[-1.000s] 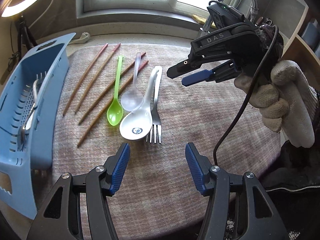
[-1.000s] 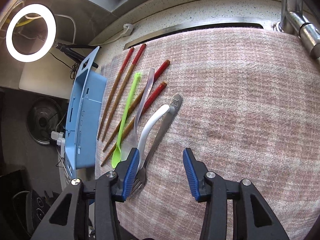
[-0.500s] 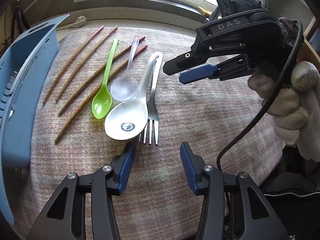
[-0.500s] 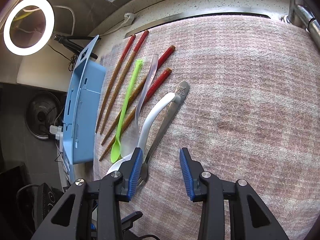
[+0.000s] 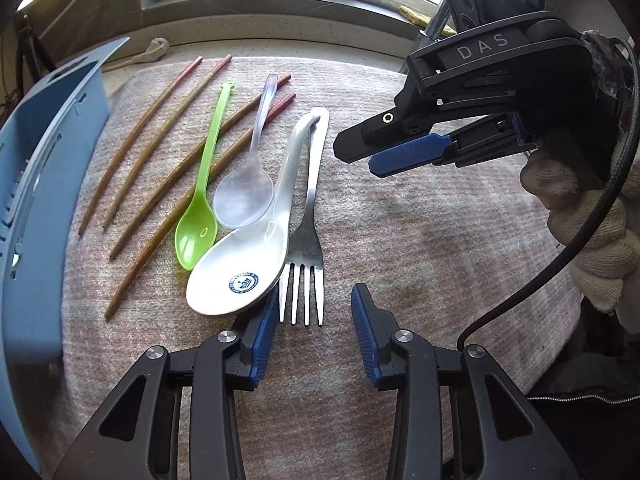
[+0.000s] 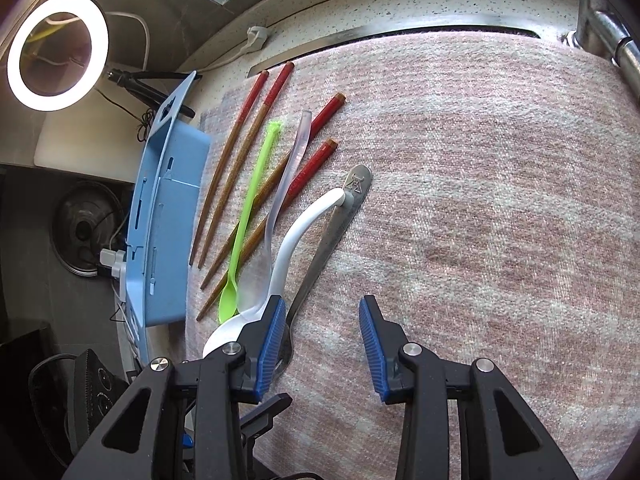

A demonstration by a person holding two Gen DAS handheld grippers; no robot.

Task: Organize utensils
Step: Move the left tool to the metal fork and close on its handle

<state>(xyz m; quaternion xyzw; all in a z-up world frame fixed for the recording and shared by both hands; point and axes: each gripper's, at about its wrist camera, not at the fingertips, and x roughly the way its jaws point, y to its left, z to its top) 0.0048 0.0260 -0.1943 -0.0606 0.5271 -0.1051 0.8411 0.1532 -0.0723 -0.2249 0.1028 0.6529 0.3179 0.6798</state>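
Note:
Several utensils lie on a pink woven mat [image 5: 420, 220]: a steel fork [image 5: 306, 264], a white ceramic spoon [image 5: 244, 268], a clear plastic spoon [image 5: 248, 196], a green plastic spoon [image 5: 198, 228] and several brown chopsticks [image 5: 156, 144]. My left gripper [image 5: 314, 336] is open, its fingertips either side of the fork's tines. My right gripper [image 6: 322, 340] is open and empty, hovering above the fork's handle [image 6: 332, 224]; it also shows in the left wrist view [image 5: 384, 152].
A blue plastic utensil basket [image 5: 36, 216] stands at the mat's left edge, also seen in the right wrist view [image 6: 164, 216]. A ring light [image 6: 58, 52] glows far left. A steel faucet [image 6: 608, 32] rises at the back right. A window sill runs behind the mat.
My left gripper has moved forward and down to the fork's tines. My right gripper has shifted closer over the fork and white spoon. Both stay open.

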